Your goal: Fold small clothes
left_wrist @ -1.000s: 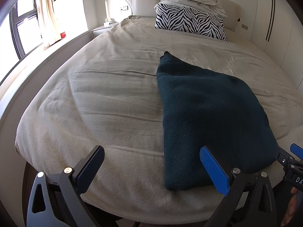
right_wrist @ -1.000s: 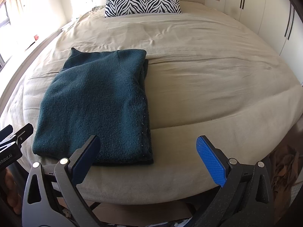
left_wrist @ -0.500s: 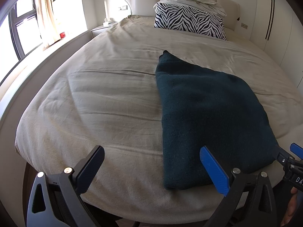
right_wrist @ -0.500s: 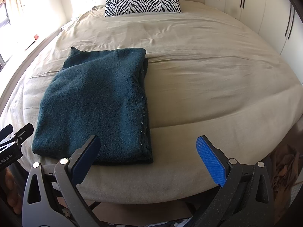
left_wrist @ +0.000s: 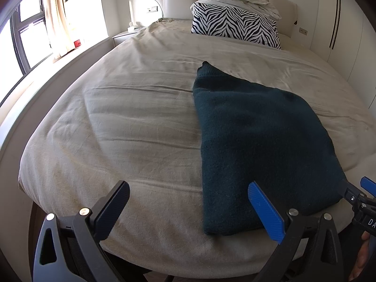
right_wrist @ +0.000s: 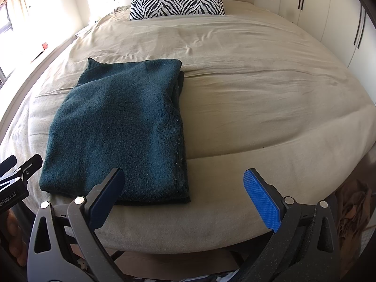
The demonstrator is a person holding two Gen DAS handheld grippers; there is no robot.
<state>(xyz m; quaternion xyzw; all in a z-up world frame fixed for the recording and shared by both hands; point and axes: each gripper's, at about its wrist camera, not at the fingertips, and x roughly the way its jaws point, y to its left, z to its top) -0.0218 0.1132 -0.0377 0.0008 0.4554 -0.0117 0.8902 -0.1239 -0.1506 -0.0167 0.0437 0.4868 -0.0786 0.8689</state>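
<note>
A dark teal knitted sweater [left_wrist: 256, 141] lies folded in a long rectangle near the foot of the bed; it also shows in the right wrist view [right_wrist: 122, 129]. My left gripper [left_wrist: 188, 209] is open and empty, held off the bed's front edge, with its right finger over the sweater's near left corner. My right gripper [right_wrist: 183, 197] is open and empty at the sweater's near right corner. Each gripper's tip shows at the edge of the other's view.
The beige bedspread [left_wrist: 131, 122] covers a wide bed. A zebra-striped pillow [left_wrist: 235, 28] and a crumpled white duvet [left_wrist: 239, 0] lie at the headboard. A window ledge [left_wrist: 47, 70] runs along the left. White wardrobes [right_wrist: 329, 11] stand at the right.
</note>
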